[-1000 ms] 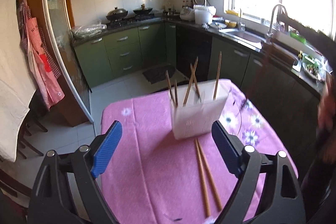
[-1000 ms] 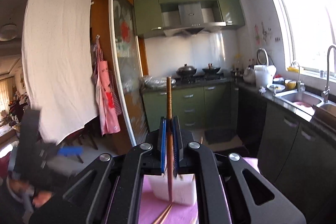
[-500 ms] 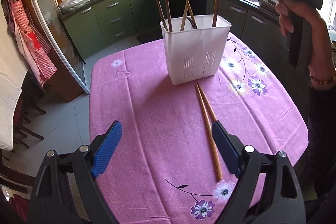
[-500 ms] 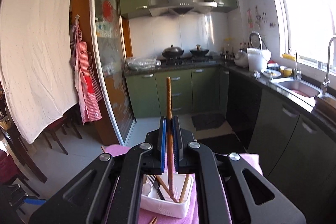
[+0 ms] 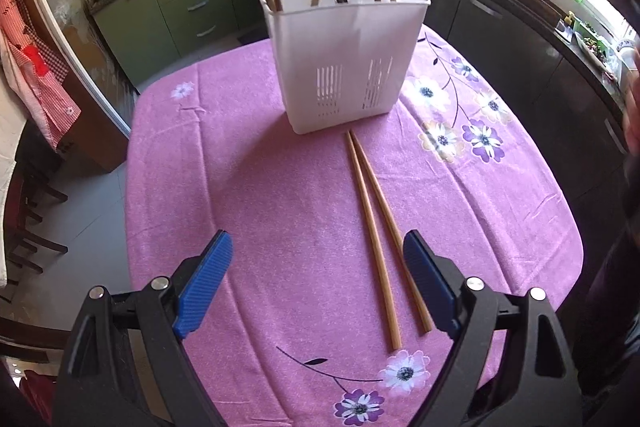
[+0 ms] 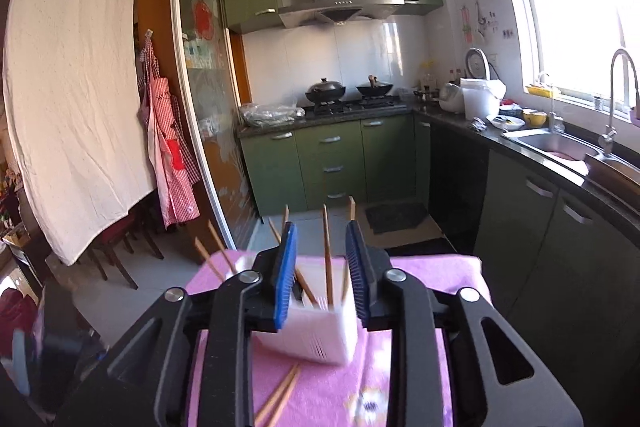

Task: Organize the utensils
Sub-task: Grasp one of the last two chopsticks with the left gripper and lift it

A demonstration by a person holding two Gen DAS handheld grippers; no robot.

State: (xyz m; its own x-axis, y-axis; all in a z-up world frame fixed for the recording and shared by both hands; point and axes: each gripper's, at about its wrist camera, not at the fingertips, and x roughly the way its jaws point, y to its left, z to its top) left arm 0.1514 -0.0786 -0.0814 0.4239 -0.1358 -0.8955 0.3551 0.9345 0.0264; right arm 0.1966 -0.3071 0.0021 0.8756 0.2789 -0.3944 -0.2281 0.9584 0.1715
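The left gripper (image 5: 318, 283) hovers low over the near end of the pink-clothed bench (image 5: 248, 187), its fingers (image 5: 204, 283) spread wide and holding nothing, with two loose chopsticks (image 5: 374, 223) lying side by side just inside its right finger. Farther back the white utensil holder (image 5: 344, 63) stands upright with six chopsticks in it. The right gripper (image 6: 322, 279) is above the holder, its fingers (image 6: 285, 275) parted and empty

Two chopsticks (image 5: 374, 227) lie before the white holder (image 5: 344, 63), left gripper (image 5: 316, 283) jaws spread.
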